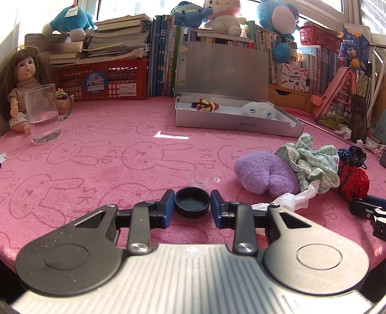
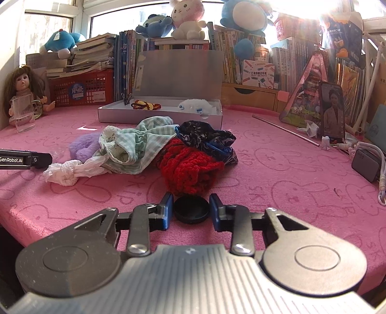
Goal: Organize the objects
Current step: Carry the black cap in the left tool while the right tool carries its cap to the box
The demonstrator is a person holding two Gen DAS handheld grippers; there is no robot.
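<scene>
Jaws on left gripper (image 1: 192,205) and right gripper (image 2: 191,208) part-open around a black disc (image 1: 192,202) each, contact unclear. Pinch yarn (image 2: 190,169) low, lift clear to box (image 2: 159,117) by table's (image 2: 289,183) far edge.

A home, likely a child's room: plush blue and white stuffed toys (image 1: 218,14) top rows of upright books (image 1: 164,55), and a long-haired doll (image 1: 20,82) sits at the pink bunny-print table's (image 1: 108,149) far left corner.

A brown-haired doll (image 1: 20,79) sits behind a clear glass mug (image 1: 43,113), beside a red plastic basket (image 1: 101,79) under stacked books (image 1: 115,36).
</scene>
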